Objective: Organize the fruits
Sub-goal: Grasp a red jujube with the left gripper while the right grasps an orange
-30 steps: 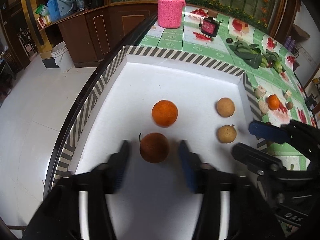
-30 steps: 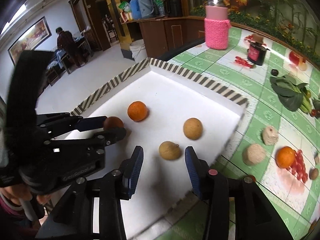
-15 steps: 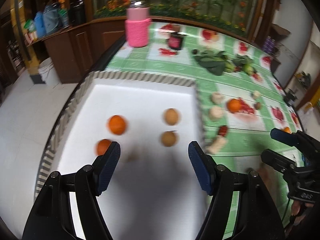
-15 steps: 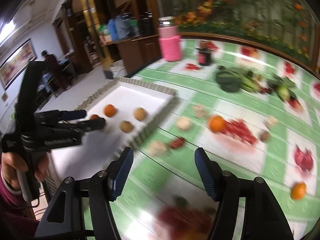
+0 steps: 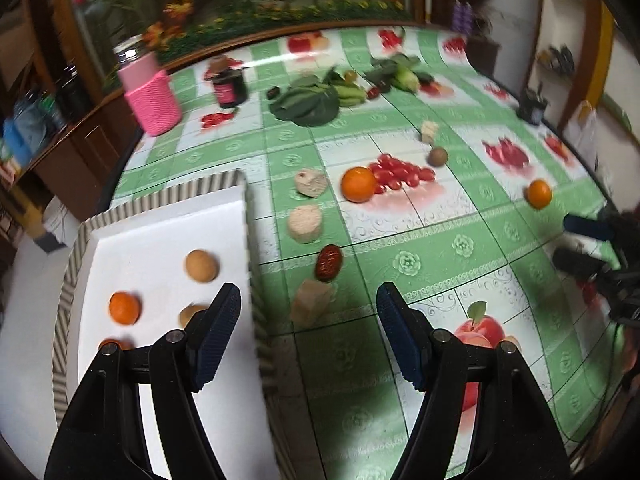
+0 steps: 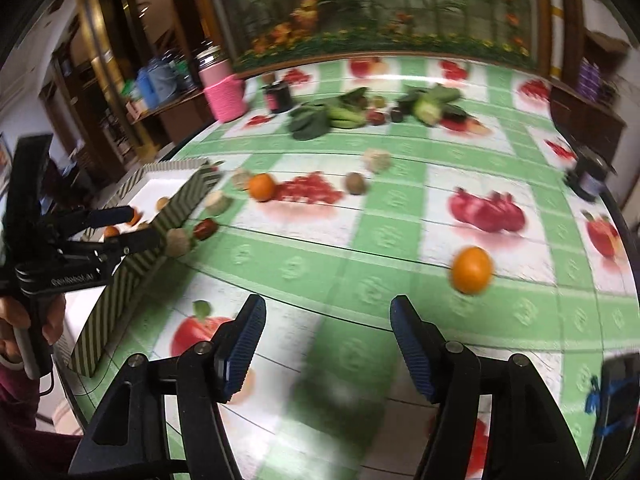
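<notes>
The white tray point(image 5: 160, 240) with a striped rim holds two oranges point(image 5: 125, 308) and two tan round fruits point(image 5: 201, 266). My left gripper point(image 5: 308, 316) is open and empty above the tray's right rim. On the green cloth lie an orange point(image 5: 359, 184), a second orange point(image 5: 539, 194), a red date point(image 5: 329, 263), a kiwi point(image 5: 437, 157) and pale chunks point(image 5: 305, 223). My right gripper point(image 6: 326, 332) is open and empty, raised over the cloth; the second orange point(image 6: 471, 269) lies just ahead to its right. The tray also shows at the left in the right wrist view point(image 6: 188, 196).
A pink-sleeved jar point(image 5: 150, 92) and a dark jar point(image 5: 230, 86) stand at the back left. Leafy greens and bananas point(image 5: 320, 100) lie at the back. Printed fruit pictures cover the cloth. A dark cup point(image 6: 590, 178) stands near the right edge.
Both grippers have swung right, away from the tray and out over the green cloth. The left one let go of the darker orange, which stays in the tray. Both stay open.
</notes>
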